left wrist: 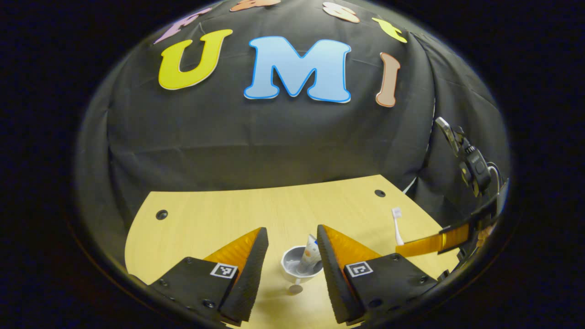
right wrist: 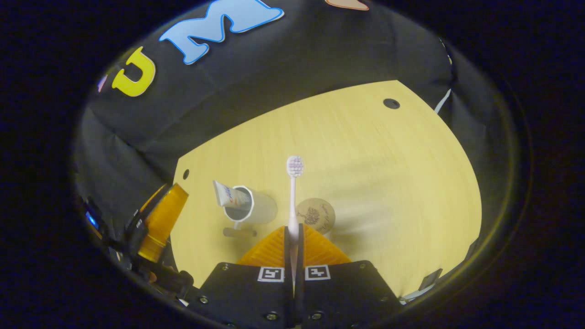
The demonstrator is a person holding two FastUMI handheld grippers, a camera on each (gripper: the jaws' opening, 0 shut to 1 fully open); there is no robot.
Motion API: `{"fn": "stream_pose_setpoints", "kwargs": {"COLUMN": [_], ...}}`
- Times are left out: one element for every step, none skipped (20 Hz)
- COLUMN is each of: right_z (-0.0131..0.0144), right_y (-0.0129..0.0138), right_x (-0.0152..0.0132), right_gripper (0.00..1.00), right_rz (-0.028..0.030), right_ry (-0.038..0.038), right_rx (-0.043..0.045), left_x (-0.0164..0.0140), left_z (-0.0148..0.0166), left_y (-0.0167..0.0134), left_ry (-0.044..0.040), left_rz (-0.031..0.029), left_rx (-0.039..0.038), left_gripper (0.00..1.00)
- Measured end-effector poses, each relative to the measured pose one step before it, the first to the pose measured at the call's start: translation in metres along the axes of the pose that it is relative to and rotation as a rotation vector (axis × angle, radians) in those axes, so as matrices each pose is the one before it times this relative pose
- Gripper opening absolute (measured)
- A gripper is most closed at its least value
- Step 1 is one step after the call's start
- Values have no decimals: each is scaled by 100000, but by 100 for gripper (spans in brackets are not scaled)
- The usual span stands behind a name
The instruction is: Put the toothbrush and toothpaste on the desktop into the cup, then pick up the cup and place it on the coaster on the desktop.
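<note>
The right gripper (right wrist: 292, 237) is clenched on the toothbrush (right wrist: 294, 196), both fingers pressing its handle low down, so the brush stands out straight ahead of the fingers with its bristle head farthest away. It is held in the air above the desktop (right wrist: 388, 173), angled down towards it, just to the right of the cup (right wrist: 250, 206). In the left gripper view that same gripper (left wrist: 413, 246) reaches in from the right of the cup, the brush (left wrist: 396, 225) pointing up from its fingers.

The left gripper (left wrist: 292, 260) hangs above the cup (left wrist: 299, 265) with its fingers spread wide and nothing between them, the cup sitting in the gap below. In the right gripper view it (right wrist: 160, 221) hovers to the left of the cup.

The cup stands upright on the desktop with its handle towards the person. The toothpaste (right wrist: 231, 195) is inside it, leaning on the rim with its upper end sticking out to the left. The coaster (right wrist: 315, 214) lies flat just right of the cup, partly behind the toothbrush handle.
</note>
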State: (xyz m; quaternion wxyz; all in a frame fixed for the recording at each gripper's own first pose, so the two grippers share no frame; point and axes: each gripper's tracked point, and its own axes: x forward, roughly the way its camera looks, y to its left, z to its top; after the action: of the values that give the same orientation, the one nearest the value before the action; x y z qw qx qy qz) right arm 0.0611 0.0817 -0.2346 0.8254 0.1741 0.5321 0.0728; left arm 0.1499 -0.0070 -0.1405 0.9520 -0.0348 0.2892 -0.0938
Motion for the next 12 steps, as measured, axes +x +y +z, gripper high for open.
{"fn": "stream_pose_setpoints", "kwargs": {"right_z": [760, 793, 716, 426, 524, 533, 427, 300, 172, 345, 449, 606], "right_y": [703, 906, 937, 786, 719, 552, 781, 662, 429, 782, 677, 817], "right_x": [197, 422, 464, 582, 525, 455, 406, 250, 59, 50, 87, 122], "right_gripper": [3, 3, 3, 2, 3, 2, 3, 3, 3, 3, 3, 2], "right_rz": [1041, 792, 907, 625, 524, 284, 272, 492, 476, 983, 1085, 848], "right_ry": [-1799, -1620, -1899, -1680, -1889, -2049, -2107, -2114, -2222, -2422, -2527, -2507], "right_rx": [-307, -289, -131, -54, 170, 124, -165, -435, -476, -326, -181, -260], "left_x": [-553, -564, -627, -615, -540, -569, -559, -346, -544, -488, -506, -359], "left_z": [-46, -99, -103, -115, -153, -92, -82, -162, -221, -89, -273, -257], "left_y": [664, 744, 803, 784, 795, 769, 886, 788, 930, 892, 915, 776], "left_ry": [63, 166, 96, 65, 77, 229, 142, 160, 37, 187, 303, 288], "left_rz": [1005, 1157, 1081, 975, 1047, 1270, 1251, 1220, 1130, 1138, 1009, 969], "left_rx": [57, -93, -300, -514, -580, -510, -426, -422, -468, -534, -508, -652], "left_gripper": [70, 70, 70, 70, 70, 70, 70, 70, 70, 70, 70, 70]}}
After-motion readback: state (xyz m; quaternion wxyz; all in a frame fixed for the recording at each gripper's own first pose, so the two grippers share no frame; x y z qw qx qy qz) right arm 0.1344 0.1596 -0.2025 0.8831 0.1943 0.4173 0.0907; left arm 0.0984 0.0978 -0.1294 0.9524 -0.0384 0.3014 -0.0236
